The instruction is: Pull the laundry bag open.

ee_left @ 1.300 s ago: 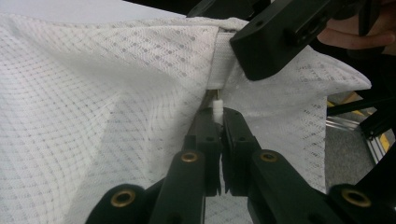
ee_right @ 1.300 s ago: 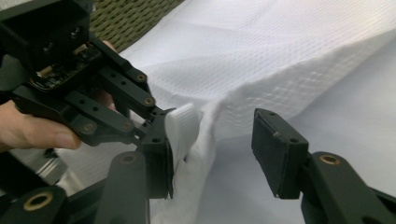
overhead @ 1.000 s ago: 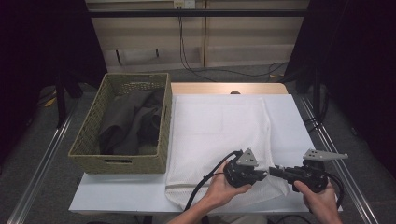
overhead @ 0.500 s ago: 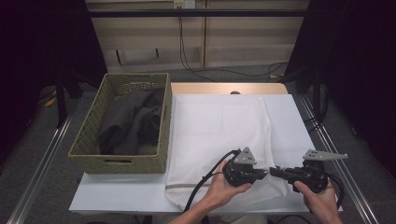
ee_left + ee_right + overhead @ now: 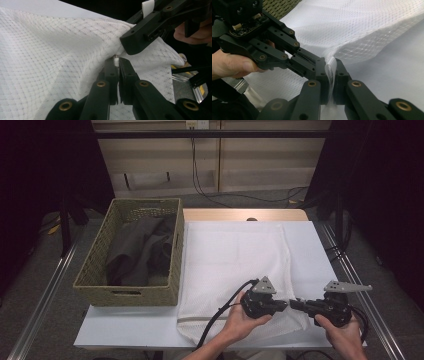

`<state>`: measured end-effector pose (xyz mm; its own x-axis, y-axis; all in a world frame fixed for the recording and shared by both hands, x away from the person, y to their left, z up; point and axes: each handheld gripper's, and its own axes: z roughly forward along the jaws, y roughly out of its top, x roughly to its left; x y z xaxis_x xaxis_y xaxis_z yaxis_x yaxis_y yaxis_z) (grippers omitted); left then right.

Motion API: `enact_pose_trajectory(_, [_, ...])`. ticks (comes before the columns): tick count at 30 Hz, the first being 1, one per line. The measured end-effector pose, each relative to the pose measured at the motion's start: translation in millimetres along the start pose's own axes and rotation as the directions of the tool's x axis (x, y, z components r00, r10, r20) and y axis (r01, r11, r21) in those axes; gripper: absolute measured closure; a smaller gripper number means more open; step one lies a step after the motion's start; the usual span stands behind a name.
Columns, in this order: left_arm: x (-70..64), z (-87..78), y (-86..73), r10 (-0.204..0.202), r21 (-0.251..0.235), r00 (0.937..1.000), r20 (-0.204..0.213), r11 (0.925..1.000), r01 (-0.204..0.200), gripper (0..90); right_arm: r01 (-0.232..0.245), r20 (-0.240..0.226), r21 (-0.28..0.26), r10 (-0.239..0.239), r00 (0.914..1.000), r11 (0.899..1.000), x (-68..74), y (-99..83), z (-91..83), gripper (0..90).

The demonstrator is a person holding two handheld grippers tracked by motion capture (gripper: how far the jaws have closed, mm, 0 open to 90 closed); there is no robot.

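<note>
One white mesh bag point(image 5: 235, 265) lies flat on the white table point(image 5: 310, 250), its near right corner lifted slightly. Both grippers meet at that corner: the left gripper point(image 5: 116, 61) is pressed together on a small white zipper pull point(image 5: 115, 60), and the right gripper point(image 5: 331, 70) pinches the bag's white tab point(image 5: 331, 65). A wicker basket point(image 5: 100, 270) with dark cloth point(image 5: 140, 250) sits to the left.

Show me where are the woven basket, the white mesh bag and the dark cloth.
woven basket point(image 5: 127, 294), high view, front wall.
white mesh bag point(image 5: 232, 257), high view, flat middle.
dark cloth point(image 5: 140, 250), high view, its middle, inside the basket.
</note>
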<state>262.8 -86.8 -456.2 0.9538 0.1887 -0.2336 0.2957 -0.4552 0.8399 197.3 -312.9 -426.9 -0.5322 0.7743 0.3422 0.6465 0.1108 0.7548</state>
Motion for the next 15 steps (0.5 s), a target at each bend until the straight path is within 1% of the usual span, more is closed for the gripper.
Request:
enact_pose_trajectory(1, [-0.6,0.1,-0.4,0.002,0.005,1.0000,0.001,1.0000,-0.002,86.6,0.000,0.002,0.001,0.000,1.0000,1.000,0.3,-1.0,1.0,84.9])
enact_pose_trajectory(2, [-1.6,-0.9,-0.3,0.014,0.010,0.9999,-0.005,0.9998,-0.014,86.6,0.000,0.002,0.001,0.000,1.0000,1.000,0.3,-1.0,1.0,84.9])
enact_pose_trajectory(4, [-3.1,-3.9,-0.3,0.014,0.017,0.9999,-0.009,0.9998,-0.013,86.6,-0.003,-0.004,-0.011,0.003,1.0000,1.000,1.0,-1.5,1.0,84.7])
enact_pose_trajectory(6, [-2.8,-5.1,0.2,0.019,0.017,0.9998,-0.011,0.9997,-0.019,86.7,0.002,-0.003,-0.014,-0.002,1.0000,1.000,1.1,-1.4,0.9,84.8])
enact_pose_trajectory(8, [-2.6,-5.4,0.9,0.010,0.005,0.9999,-0.006,0.9999,-0.010,86.6,-0.002,0.003,-0.021,0.002,1.0000,1.000,2.5,-0.9,-0.6,85.6])
enact_pose_trajectory(9, [-1.3,-4.9,1.3,0.014,0.009,0.9999,-0.005,0.9999,-0.014,86.6,0.003,0.031,-0.031,-0.002,0.9995,1.000,4.4,-0.4,-1.1,86.0])
enact_pose_trajectory(11, [-0.7,-4.8,1.2,0.011,0.015,0.9999,-0.005,0.9998,-0.011,86.7,0.005,0.035,-0.026,-0.004,0.9994,1.000,5.3,0.1,-0.8,86.1])
enact_pose_trajectory(12, [0.0,-4.9,1.3,0.005,0.024,1.0000,-0.006,0.9997,-0.005,86.7,0.013,0.050,-0.025,-0.012,0.9987,1.000,5.6,0.1,-0.2,86.1])
enact_pose_trajectory(13, [-0.2,-5.5,1.1,0.006,0.023,0.9999,-0.010,0.9997,-0.005,86.6,0.012,0.055,-0.023,-0.010,0.9984,1.000,6.6,0.1,1.2,86.2])
enact_pose_trajectory(15, [0.0,-6.1,1.1,0.004,0.025,0.9999,-0.011,0.9997,-0.003,86.7,0.008,0.050,-0.028,-0.006,0.9987,1.000,6.6,0.1,1.4,86.3])
